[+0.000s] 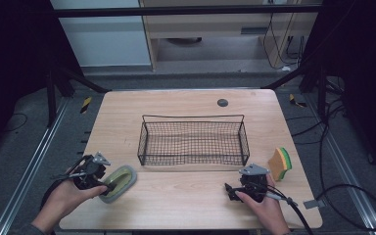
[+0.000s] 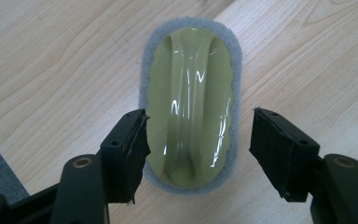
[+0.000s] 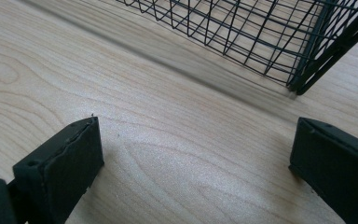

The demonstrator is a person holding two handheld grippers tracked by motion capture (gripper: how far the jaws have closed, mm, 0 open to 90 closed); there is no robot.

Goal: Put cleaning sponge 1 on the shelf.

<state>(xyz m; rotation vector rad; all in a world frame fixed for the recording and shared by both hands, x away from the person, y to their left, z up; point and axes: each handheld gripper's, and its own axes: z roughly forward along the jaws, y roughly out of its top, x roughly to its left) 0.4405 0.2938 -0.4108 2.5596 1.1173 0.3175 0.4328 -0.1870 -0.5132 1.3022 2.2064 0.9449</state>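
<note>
Pale-green plastic, glossy and ridged down its middle, tops the scrubbing pad (image 2: 189, 107) that lies flat on the tabletop (image 1: 186, 196), its grey foam base showing as a thin border all round. In the high view the pad (image 1: 119, 182) sits at the lower left of the frame, in front of the wire basket (image 1: 193, 140) and off its left corner, with the left gripper (image 1: 108, 187) right at the pad's near end.

What the coming grasp depends on is plain in the left gripper view: the pad's long axis runs straight up the frame, away from the left gripper (image 2: 198, 149), and its near end already lies between the two jaws. Those jaws stand wide, one just beside each long edge (the left one seems very close to the foam, though I cannot tell whether it touches). A pinch across the short width looks ready.

The right gripper (image 1: 231, 190) rests low in the lower right of the high view, well apart from the pad; its jaws are also wide, over bare wood in the right gripper view (image 3: 196, 154). A yellow-and-green sponge (image 1: 279, 163) stands on edge beyond it.
</note>
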